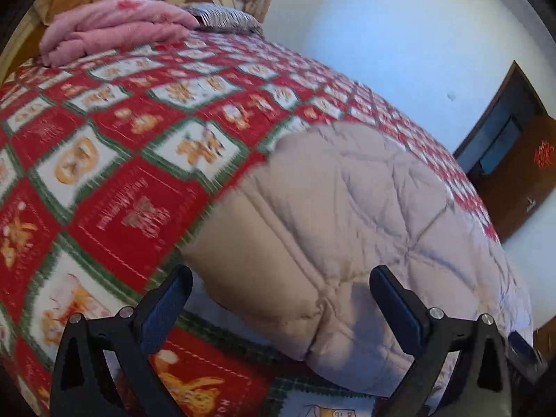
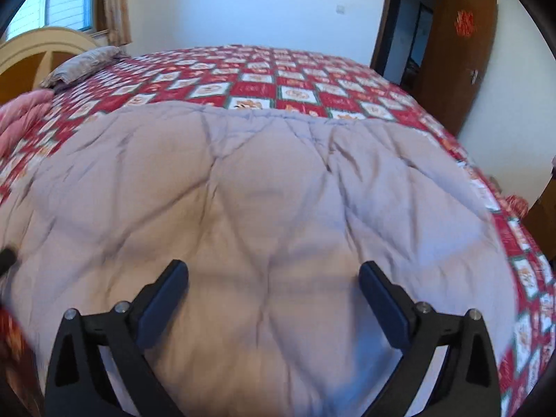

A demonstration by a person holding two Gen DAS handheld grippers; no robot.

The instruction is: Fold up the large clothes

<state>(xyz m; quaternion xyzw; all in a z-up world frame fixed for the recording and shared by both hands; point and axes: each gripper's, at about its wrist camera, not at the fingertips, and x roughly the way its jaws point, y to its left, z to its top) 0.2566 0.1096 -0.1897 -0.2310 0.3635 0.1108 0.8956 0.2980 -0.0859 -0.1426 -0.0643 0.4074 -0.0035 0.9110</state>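
Both wrist views look down close along the bed (image 1: 104, 180), sharing the grey quilted garment (image 2: 264, 201).

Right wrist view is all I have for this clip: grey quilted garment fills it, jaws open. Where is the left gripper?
Observer: The left gripper sits at the garment's left end, open, holding nothing.
Operator: Does that end look folded?
Observer: It looks doubled over: a thick rounded edge, with the bedspread showing beneath it.
Operator: Anything else on the bed on that side?
Observer: A pink blanket lies bunched by the headboard, well apart from the garment. Your view catches only its edge.
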